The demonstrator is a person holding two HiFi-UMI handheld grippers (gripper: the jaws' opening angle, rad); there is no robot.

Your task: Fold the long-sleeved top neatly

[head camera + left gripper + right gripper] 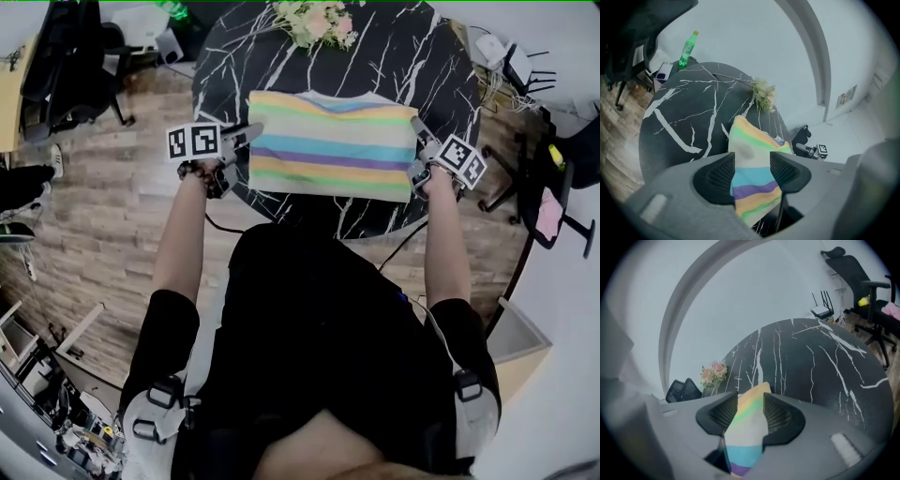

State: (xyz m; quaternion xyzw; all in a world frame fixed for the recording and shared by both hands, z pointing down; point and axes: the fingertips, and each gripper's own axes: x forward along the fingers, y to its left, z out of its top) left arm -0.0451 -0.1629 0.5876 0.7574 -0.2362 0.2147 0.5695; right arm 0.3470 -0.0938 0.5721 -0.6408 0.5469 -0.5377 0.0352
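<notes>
A folded long-sleeved top with pastel stripes lies flat as a neat rectangle on the round black marble table, near its front edge. My left gripper is at the top's left edge and my right gripper at its right edge. In the left gripper view the striped cloth runs through the wide gap of the left gripper, and the pads do not visibly squeeze it. In the right gripper view the top's corner lies between the jaws of the right gripper, loose.
A bunch of flowers lies at the table's far edge, beyond the top. A green bottle stands at the far left rim. Black office chairs stand on the wooden floor at both sides. A router sits at back right.
</notes>
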